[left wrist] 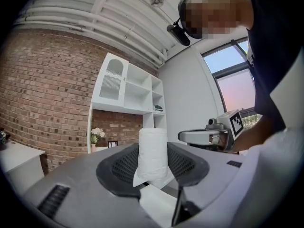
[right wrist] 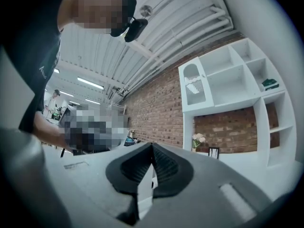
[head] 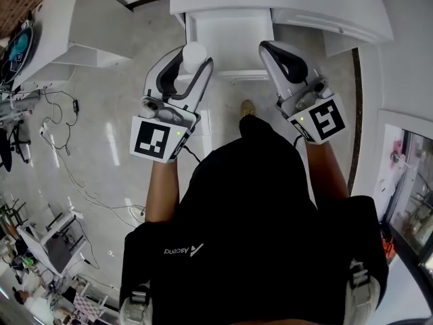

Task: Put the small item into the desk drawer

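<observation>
While left gripper (head: 194,61) clamps it, white roll (left wrist: 153,148) looks papery.

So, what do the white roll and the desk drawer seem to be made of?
White roll: probably soft paper or tissue, matte, its surface faintly crinkled. Desk drawer: smooth white panels, likely painted or laminated board, though the look leaves that open.

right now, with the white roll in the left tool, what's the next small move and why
Probably ease the left tool a little to the right and lower it. It grips the white roll, and in the head view the roll sits at the left edge of the drawer, which looks pulled open, not over its middle.
</observation>
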